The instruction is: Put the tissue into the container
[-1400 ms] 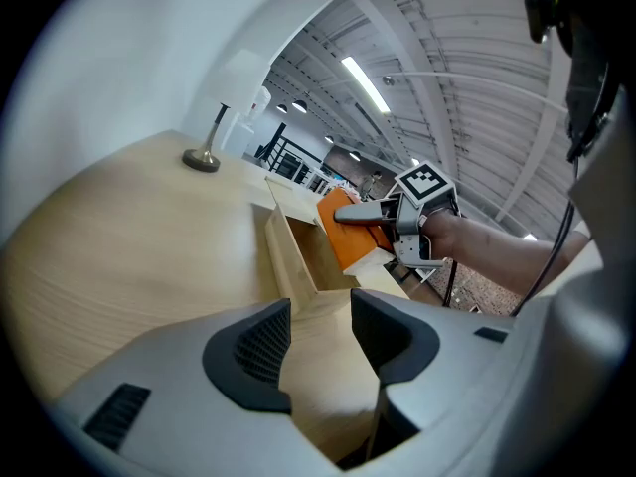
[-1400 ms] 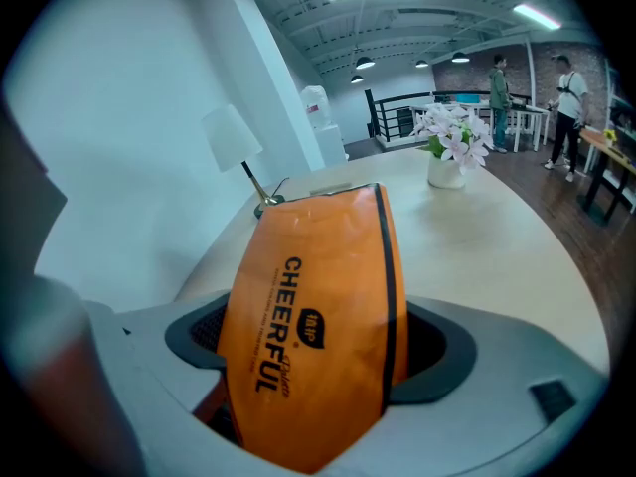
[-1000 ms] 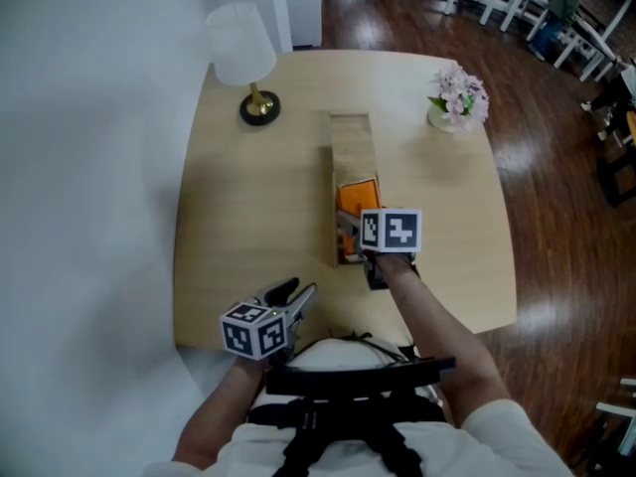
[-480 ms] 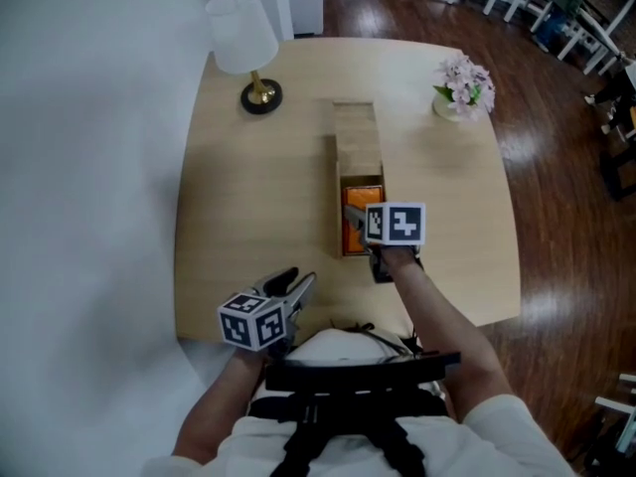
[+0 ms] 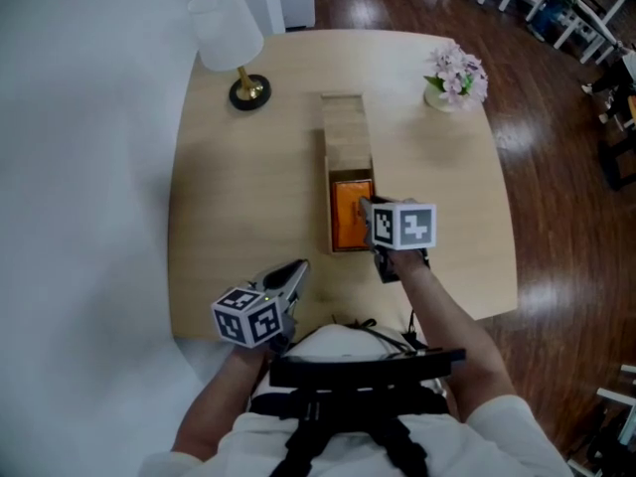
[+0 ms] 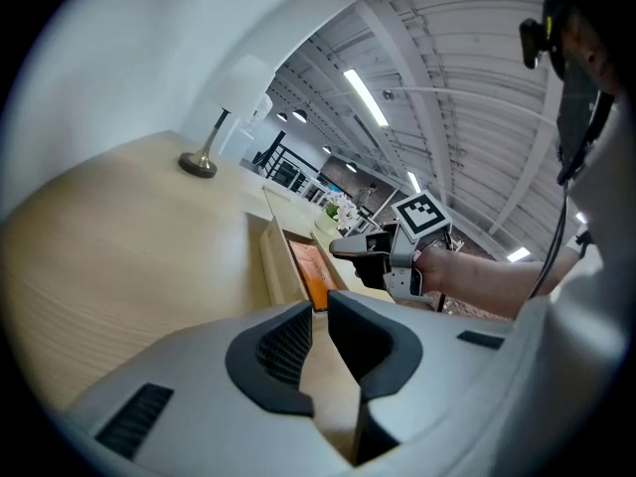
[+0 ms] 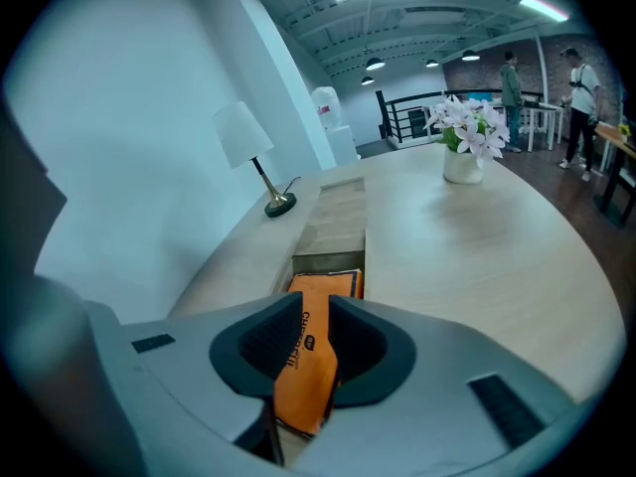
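In the head view we see one table (image 5: 248, 197) with one long container (image 5: 345, 132) lying along its middle, its near end short of the table's near edge. Bare top runs wide on both sides of the container. One lamp (image 5: 224, 30) stands far left of it and one pot of flowers (image 5: 457, 76) far right, both by the far edge. One orange tissue (image 5: 350, 217) sits in the container's open near end. Our right gripper (image 5: 370, 213) is at that end. Our left gripper (image 5: 295, 270) hovers near-left of the container, over the table's near edge.

In the left gripper view, its jaws have just been closing and stand together but for a slit, with nothing in it. The container lies ahead to the right.

In the right gripper view, its jaws have just been closing and now clamp the tissue at the container's near end. Two people (image 7: 512, 73) stand well beyond the container, to the right.
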Action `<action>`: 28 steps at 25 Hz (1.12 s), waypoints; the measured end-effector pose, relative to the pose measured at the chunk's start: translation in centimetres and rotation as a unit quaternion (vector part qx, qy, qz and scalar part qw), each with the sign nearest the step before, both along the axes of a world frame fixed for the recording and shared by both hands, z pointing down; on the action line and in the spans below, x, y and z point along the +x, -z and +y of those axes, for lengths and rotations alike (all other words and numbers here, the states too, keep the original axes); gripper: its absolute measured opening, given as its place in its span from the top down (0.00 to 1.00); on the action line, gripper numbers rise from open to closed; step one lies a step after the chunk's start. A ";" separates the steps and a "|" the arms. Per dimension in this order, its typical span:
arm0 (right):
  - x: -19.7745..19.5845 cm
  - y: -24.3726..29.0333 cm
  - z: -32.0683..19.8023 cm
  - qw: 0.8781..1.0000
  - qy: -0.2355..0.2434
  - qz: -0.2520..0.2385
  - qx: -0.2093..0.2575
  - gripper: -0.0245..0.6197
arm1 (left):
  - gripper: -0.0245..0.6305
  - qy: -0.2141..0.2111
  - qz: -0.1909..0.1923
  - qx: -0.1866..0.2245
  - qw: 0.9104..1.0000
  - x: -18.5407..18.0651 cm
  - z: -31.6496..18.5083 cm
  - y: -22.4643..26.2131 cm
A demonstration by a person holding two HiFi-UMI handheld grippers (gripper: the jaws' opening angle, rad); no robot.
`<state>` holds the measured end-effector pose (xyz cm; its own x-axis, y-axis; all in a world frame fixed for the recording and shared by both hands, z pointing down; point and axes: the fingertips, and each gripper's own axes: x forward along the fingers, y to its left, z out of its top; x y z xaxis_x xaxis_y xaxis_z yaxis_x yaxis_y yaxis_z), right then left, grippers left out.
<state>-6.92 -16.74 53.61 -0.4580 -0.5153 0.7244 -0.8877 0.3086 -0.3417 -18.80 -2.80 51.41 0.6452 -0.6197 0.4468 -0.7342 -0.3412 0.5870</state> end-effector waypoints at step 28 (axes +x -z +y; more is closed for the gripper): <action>11.6 5.3 2.4 0.998 0.018 0.008 0.063 0.91 | 0.96 0.003 -0.007 0.079 0.997 7.7 -2.3 7.0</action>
<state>4.66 -14.36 48.26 -0.4667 -0.5857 0.6627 -0.8803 0.3798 -0.2843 -11.11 -5.12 44.39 0.6354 -0.6872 0.3521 -0.7446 -0.4245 0.5151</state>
